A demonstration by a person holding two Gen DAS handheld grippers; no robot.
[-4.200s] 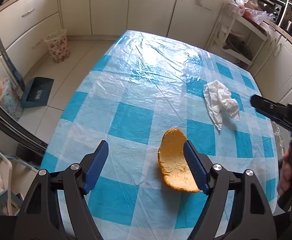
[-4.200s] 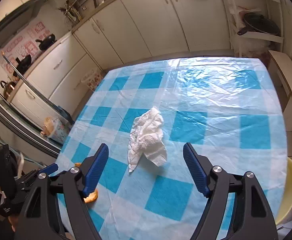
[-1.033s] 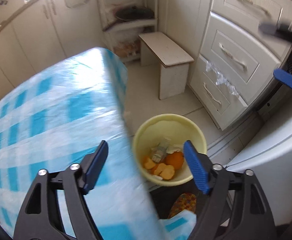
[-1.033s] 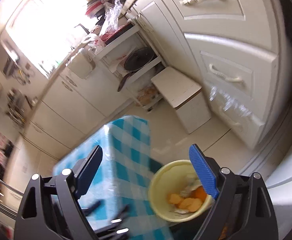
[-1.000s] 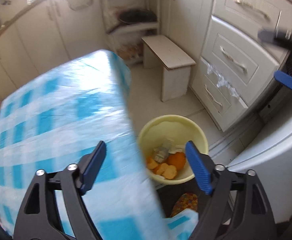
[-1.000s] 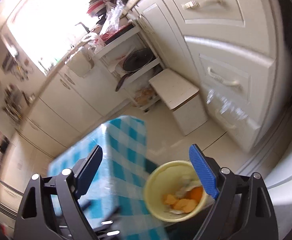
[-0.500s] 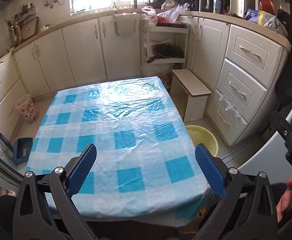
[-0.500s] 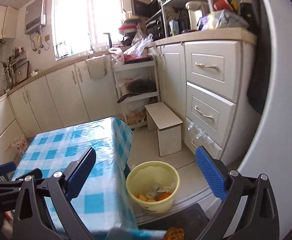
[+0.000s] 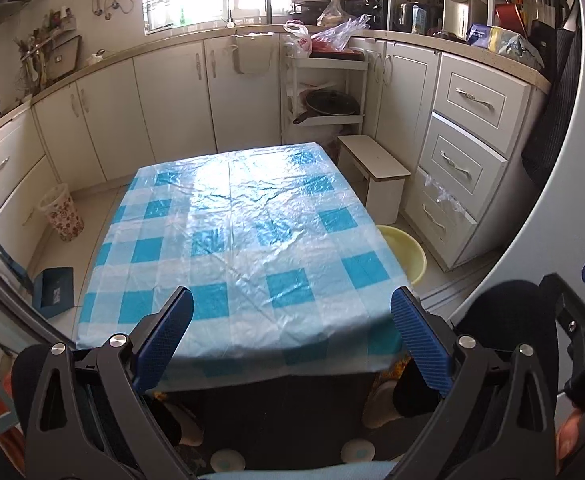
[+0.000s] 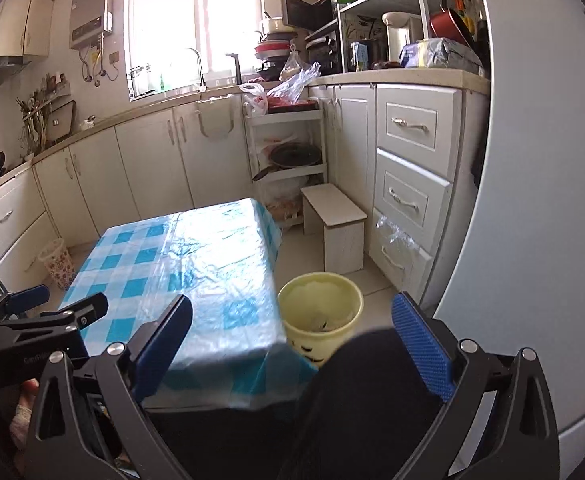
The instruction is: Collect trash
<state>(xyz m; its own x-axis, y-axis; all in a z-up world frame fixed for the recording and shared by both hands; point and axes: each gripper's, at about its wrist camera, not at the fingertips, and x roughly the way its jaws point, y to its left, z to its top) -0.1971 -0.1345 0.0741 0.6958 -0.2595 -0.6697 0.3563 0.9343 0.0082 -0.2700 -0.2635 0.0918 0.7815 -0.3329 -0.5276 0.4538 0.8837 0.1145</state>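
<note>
**Yellow bin parked by the table corner, both grippers wide and empty**

Blue-and-white checked plastic sheeting is seen stretched over the low rectangular table, wrinkled and glaring under the window light, with nothing lying on it in either view. The pale yellow round plastic trash bucket is set on the floor just beside the table's right-hand corner, between the table and the white drawer cabinet. From the right wrist view a few scraps can be made out at the bottom of it, but what they are can't be told. From the left wrist view only a slice of its rim is visible past the table edge.

The left gripper is held back from the near edge of the table, blue-padded fingers spread wide apart, nothing pinched between them. The right gripper is spread just as wide and is also empty; the bucket is framed between its fingers but well beyond them, not touched.

A small white wooden step stool is parked behind the bucket, near the open shelf rack. A floral-patterned wastebasket is seen over by the left cabinets, well apart from the table. A dark-clothed knee of the person is visible low in the right wrist view.
</note>
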